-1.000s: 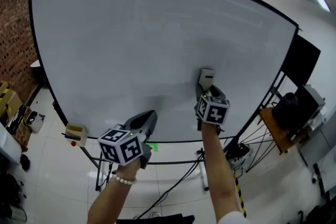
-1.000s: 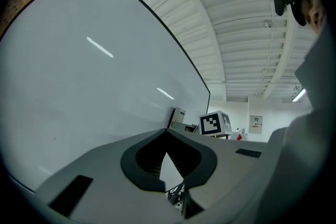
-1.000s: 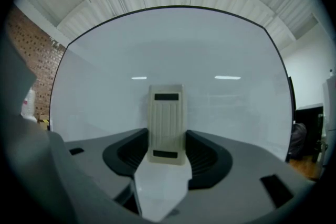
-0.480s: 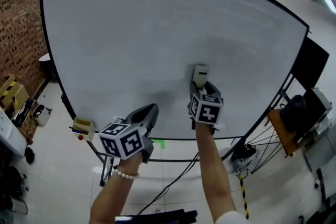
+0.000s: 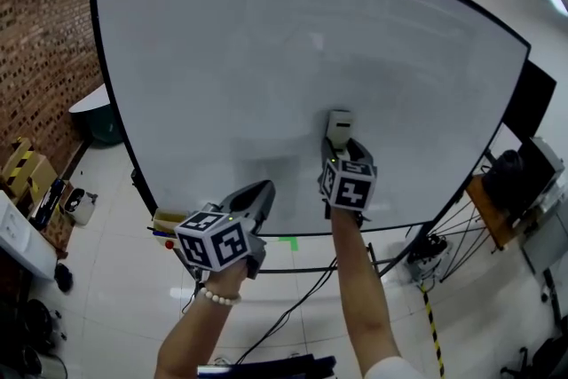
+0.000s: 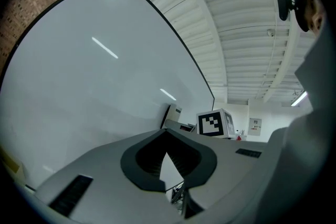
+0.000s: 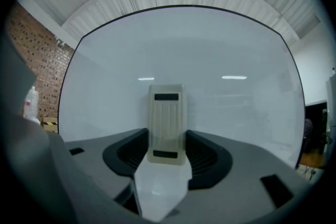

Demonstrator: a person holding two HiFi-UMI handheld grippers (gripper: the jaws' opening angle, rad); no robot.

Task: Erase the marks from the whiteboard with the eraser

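Note:
The whiteboard (image 5: 266, 58) fills the head view and looks almost clean, with only a faint grey haze near its middle. A beige eraser (image 5: 339, 126) lies flat against the board's lower middle, and my right gripper (image 5: 341, 144) is shut on its lower end. In the right gripper view the eraser (image 7: 167, 120) stands upright between the jaws of the right gripper (image 7: 167, 140), with the whiteboard (image 7: 236, 107) behind. My left gripper (image 5: 259, 194) hangs lower and to the left, near the board's bottom edge, shut and holding nothing. The left gripper (image 6: 166, 134) view shows the eraser (image 6: 172, 113) off to the right.
A brick wall (image 5: 44, 58) stands at the left. A small yellow box (image 5: 167, 220) sits at the board's lower left corner. The board's stand legs and cables (image 5: 302, 297) cross the tiled floor below. Dark furniture (image 5: 510, 191) stands at the right.
The head camera has turned, so the board sits further right in view. The eraser in my right gripper has shifted a little left along the board. My left gripper stays shut and low.

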